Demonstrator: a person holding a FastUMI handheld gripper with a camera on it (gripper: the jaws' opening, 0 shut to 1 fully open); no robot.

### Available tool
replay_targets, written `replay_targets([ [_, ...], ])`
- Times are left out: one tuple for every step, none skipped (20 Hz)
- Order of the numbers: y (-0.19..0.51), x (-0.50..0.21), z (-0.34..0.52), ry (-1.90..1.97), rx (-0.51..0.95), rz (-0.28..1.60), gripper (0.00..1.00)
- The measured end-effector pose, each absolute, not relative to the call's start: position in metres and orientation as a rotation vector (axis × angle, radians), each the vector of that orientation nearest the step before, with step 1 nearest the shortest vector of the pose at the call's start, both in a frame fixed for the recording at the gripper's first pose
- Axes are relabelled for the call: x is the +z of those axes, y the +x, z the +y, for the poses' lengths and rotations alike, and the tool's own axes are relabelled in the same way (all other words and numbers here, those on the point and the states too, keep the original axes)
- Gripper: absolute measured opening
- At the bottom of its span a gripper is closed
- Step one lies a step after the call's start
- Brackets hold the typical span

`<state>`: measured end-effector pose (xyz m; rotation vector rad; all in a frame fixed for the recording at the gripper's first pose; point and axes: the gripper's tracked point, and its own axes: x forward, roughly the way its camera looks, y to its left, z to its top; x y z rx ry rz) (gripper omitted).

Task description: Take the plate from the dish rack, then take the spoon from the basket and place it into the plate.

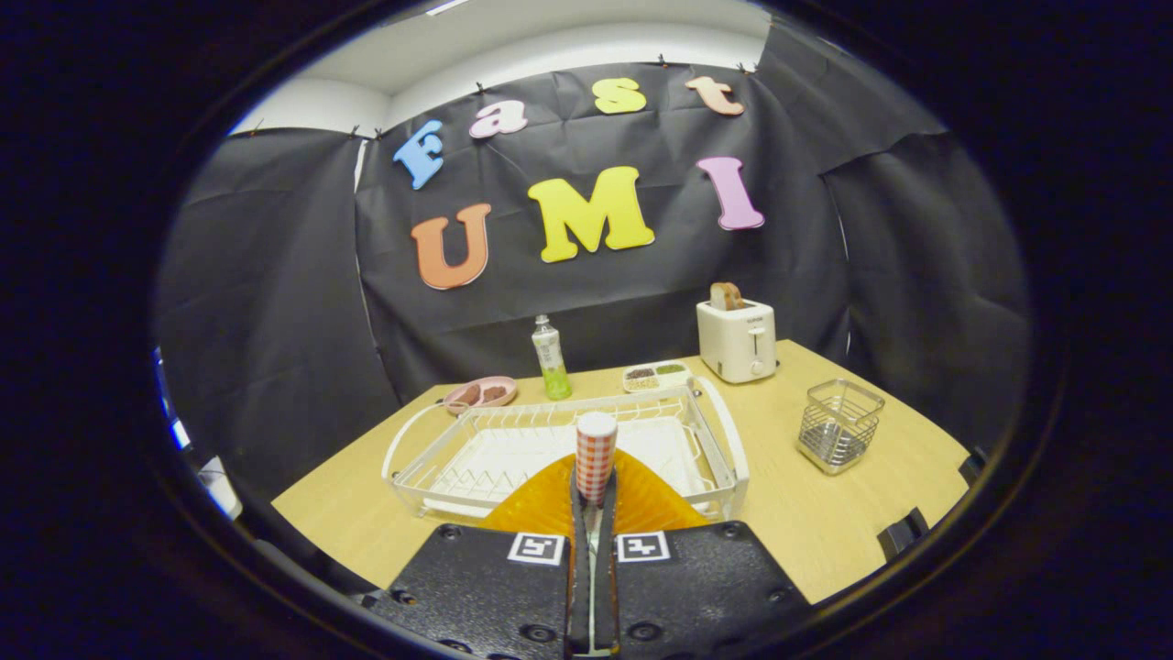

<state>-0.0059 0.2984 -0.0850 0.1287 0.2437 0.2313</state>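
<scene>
here the fingers (594, 500) are pressing together on a spoon (596, 456) with a red-and-white checked handle and a white cap, holding it upright so the handle is standing up just beyond the fingertips. directly under and behind them an orange plate (550, 504) is lying, seemingly on the tabletop (806, 513) just in front of the white dish rack (724, 440), though whether its far edge is touching the rack is hard to tell. the wire basket (838, 426) is sitting well apart to the right, and whether anything is in it cannot be told. farther back a white toaster (738, 339), a small divided tray (656, 376), a green bottle (550, 359) and a pink dish (481, 394) are standing along the far side of the tabletop. judging from this, the plate is already out of the rack and the spoon is already out of the basket, so the step in hand looks like setting the spoon into the plate. doing it well probably means lowering the spoon until its hidden bowl end is resting on the plate's middle, tilting the handle down so it is lying flat rather than toppling, and only then spreading the fingers. releasing from height risks the spoon bouncing off the ribbed surface or sliding toward the rack.
</scene>
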Motion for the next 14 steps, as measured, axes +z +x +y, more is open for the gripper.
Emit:
replay_targets([
  [-0.007,-0.088,0.305,0.132,0.237,0.245,0.07],
  [-0.008,-0.094,0.311,0.131,0.242,0.253,0.07],
  [-0.010,-0.098,0.318,0.131,0.254,0.258,0.08],
  [-0.012,-0.103,0.324,0.132,0.262,0.260,0.07],
  [-0.012,-0.107,0.327,0.133,0.265,0.258,0.07],
  [-0.012,-0.112,0.330,0.137,0.266,0.261,0.08],
  [-0.012,-0.117,0.334,0.147,0.270,0.272,0.08],
  [-0.013,-0.123,0.339,0.157,0.278,0.288,0.08],
  [-0.012,-0.128,0.342,0.163,0.281,0.304,0.07],
  [-0.011,-0.132,0.344,0.166,0.279,0.316,0.07],
  [-0.011,-0.134,0.345,0.173,0.283,0.325,0.08],
  [-0.009,-0.133,0.346,0.179,0.293,0.317,0.09],
  [-0.009,-0.134,0.345,0.170,0.289,0.302,0.11],
  [-0.009,-0.136,0.342,0.158,0.283,0.289,0.13],
])
